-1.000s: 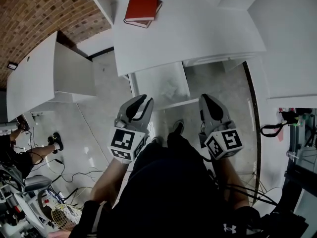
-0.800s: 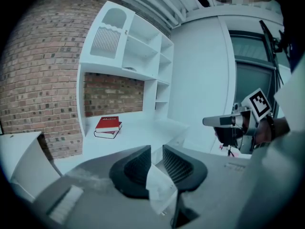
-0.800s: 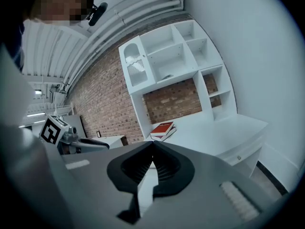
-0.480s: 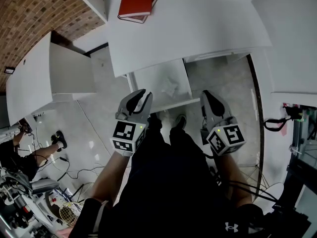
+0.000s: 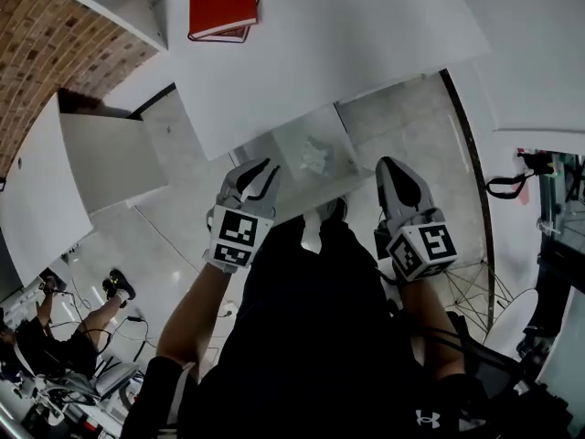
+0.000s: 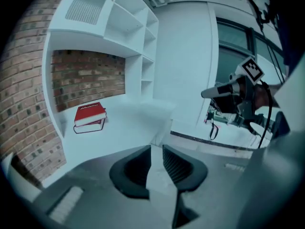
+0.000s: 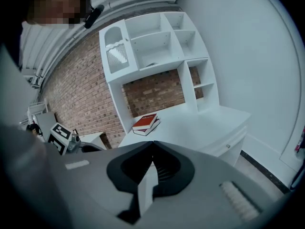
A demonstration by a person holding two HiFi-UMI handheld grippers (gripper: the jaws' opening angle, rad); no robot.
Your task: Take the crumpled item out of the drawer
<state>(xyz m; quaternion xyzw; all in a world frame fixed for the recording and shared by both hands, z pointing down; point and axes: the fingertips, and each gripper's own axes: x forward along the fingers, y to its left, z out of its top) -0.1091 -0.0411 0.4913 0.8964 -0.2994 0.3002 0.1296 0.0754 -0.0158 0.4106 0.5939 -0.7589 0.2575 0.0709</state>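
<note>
A crumpled white item (image 5: 315, 154) lies in the open white drawer (image 5: 340, 170) under the white desk (image 5: 347, 44). My left gripper (image 5: 260, 168) hovers just short of the drawer's left front corner, open, with a narrow empty gap between its fingers (image 6: 156, 149). My right gripper (image 5: 393, 165) hangs to the right of the drawer over the floor, its tips meeting, shut on nothing (image 7: 152, 144). A red book (image 5: 222, 3) rests on another book on the desk top, and also shows as the red book (image 6: 89, 113) in the left gripper view and the red book (image 7: 145, 121) in the right gripper view.
A second white cabinet (image 5: 101, 154) stands to the left, with pale floor between it and the desk. A person (image 5: 55, 337) sits on the floor at lower left among cables. White shelving (image 7: 152, 42) rises above the desk against a brick wall (image 7: 81, 99).
Both grippers have sunk and come closer to the drawer; the left one now reaches its front corner. The desk and book have slid toward the top of the view. Jaws look unchanged.
</note>
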